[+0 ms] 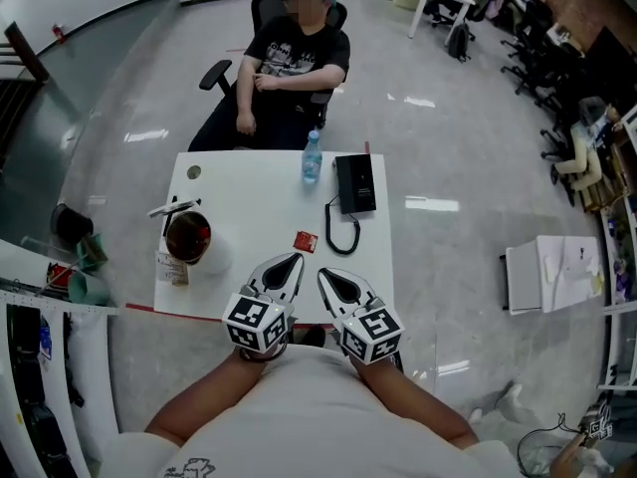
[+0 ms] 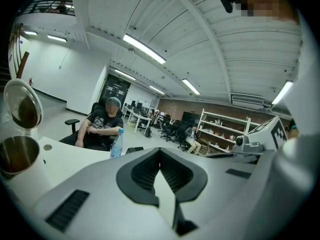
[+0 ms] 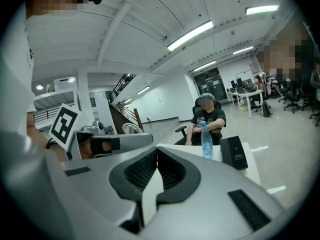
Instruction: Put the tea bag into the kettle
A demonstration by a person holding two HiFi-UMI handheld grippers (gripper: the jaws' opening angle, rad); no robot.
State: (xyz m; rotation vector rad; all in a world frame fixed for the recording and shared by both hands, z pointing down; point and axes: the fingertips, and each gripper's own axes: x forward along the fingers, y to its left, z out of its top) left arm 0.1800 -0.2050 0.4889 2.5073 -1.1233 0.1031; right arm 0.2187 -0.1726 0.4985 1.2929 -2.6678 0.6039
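Lying flat on the table [image 1: 249,192], right of the open kettle [image 1: 187,237], the tea bag [image 1: 306,241] looks light, thin and limp; pinch it by an edge. The left gripper [image 1: 296,259] and right gripper [image 1: 322,274] hover near it, jaws closed on nothing. Any string is probably too small to see.
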